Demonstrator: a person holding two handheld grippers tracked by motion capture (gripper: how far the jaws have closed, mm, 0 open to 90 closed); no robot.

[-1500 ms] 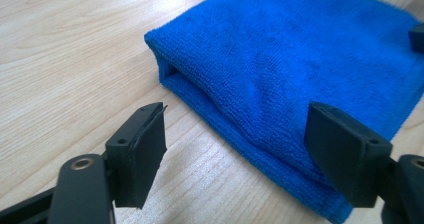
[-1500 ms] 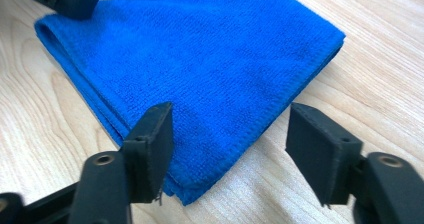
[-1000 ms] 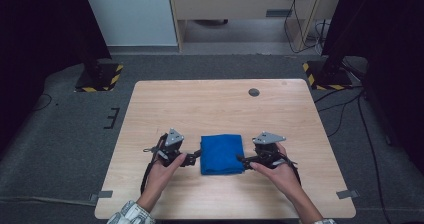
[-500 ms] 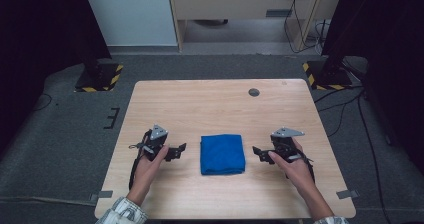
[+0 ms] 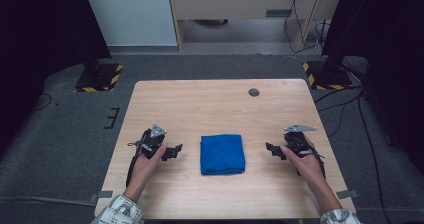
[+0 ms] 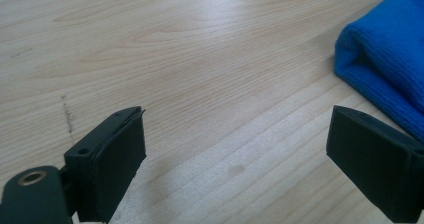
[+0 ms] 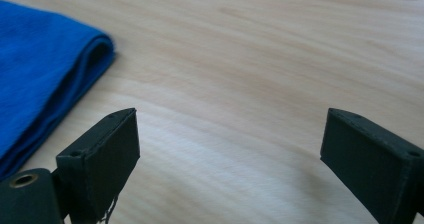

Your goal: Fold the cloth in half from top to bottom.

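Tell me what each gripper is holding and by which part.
Nothing is held. The left gripper and right gripper are open, each apart from the folded blue cloth on the table.

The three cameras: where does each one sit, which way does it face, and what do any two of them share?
High view: above the person's side, facing forward and down on the wooden table; both forearms, left gripper, right gripper.
Left gripper view: on the left gripper, along its open fingers.
Right gripper view: on the right gripper, along its open fingers.
All three share the folded blue cloth.
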